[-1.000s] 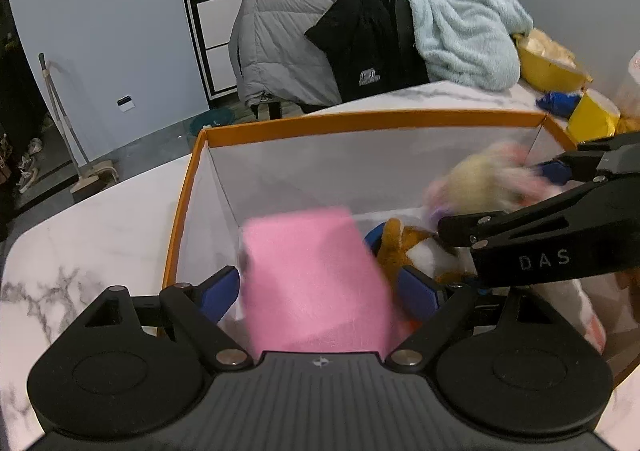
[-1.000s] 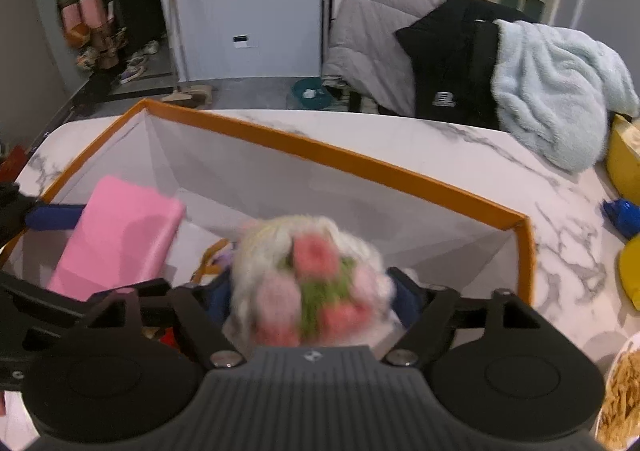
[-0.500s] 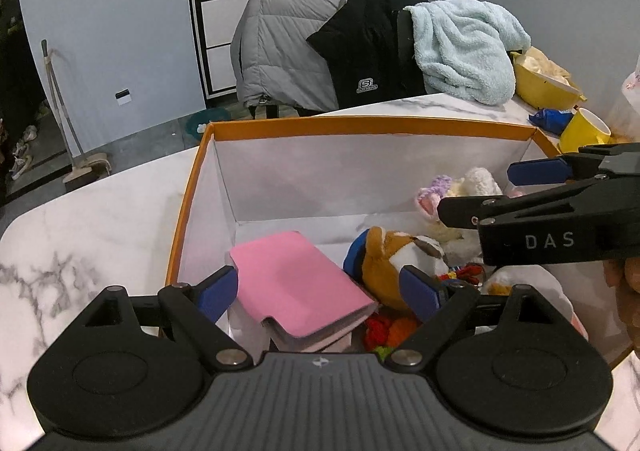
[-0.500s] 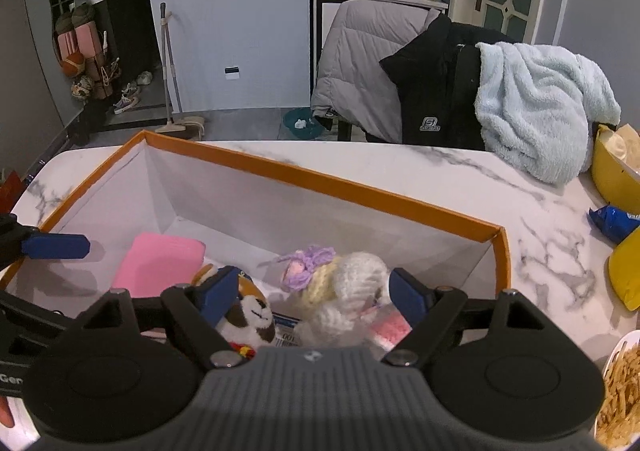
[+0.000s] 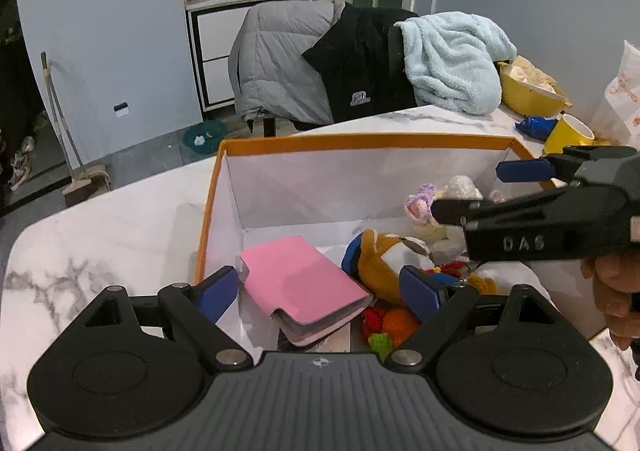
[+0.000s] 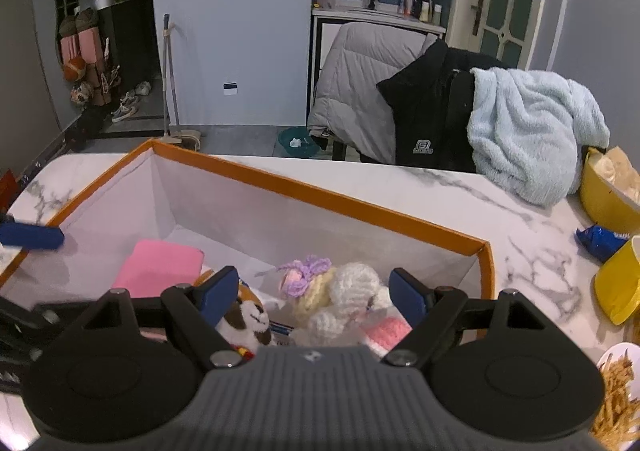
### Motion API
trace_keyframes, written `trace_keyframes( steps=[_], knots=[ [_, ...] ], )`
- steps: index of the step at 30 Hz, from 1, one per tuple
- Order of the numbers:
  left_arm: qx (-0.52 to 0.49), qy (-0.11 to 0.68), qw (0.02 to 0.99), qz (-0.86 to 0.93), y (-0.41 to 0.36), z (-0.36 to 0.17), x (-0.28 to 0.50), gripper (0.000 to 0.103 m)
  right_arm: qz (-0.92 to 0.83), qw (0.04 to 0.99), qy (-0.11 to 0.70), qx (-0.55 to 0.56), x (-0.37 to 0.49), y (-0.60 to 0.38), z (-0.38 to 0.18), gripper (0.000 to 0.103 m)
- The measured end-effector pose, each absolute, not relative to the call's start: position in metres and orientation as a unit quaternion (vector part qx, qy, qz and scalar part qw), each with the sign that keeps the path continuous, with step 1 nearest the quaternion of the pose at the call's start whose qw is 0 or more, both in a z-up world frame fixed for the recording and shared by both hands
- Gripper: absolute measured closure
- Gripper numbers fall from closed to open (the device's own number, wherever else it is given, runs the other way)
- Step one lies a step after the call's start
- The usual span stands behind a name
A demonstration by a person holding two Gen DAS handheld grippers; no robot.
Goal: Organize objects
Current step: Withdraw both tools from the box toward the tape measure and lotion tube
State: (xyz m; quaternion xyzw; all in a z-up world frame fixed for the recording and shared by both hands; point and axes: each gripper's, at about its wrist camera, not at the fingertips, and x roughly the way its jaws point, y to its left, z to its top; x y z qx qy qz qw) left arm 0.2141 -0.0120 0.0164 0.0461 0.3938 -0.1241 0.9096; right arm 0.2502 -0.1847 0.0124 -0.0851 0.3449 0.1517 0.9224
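An orange-rimmed white box stands on the marble table. Inside lie a pink wallet, a brown and white plush dog, and a crocheted doll with a purple flower. My left gripper hangs open above the wallet, holding nothing. My right gripper stands open over the crocheted doll, apart from it; it also shows in the left wrist view.
A yellow bowl, a yellow cup, a blue snack wrapper and a plate of fries sit on the table to the right. Chairs draped with jackets and a light blue blanket stand behind the table.
The pink wallet dropped from my left gripper into the box and the crocheted doll dropped from my right. Both grippers have since lifted slightly above the box, open.
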Motion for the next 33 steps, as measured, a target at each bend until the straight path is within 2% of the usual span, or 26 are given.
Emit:
trace_keyframes(
  steps=[6,14,20,33],
  knots=[
    [0.044,0.383,0.914,-0.125,-0.007,0.031,0.2,0.0,0.164,0.92,0.344,-0.094,0.232,-0.189,0.019,0.02],
    [0.036,0.362,0.921,-0.138,-0.001,0.05,0.166,0.0,0.202,0.924,0.311,-0.089,0.191,-0.205,0.058,0.02],
    [0.008,0.336,0.93,-0.147,0.009,0.059,0.138,0.0,0.244,0.919,0.284,-0.125,0.146,-0.221,0.075,0.02],
    [-0.026,0.324,0.93,-0.17,0.006,0.04,0.101,0.0,0.323,0.892,0.273,-0.157,0.08,-0.261,0.077,0.02]
  ],
)
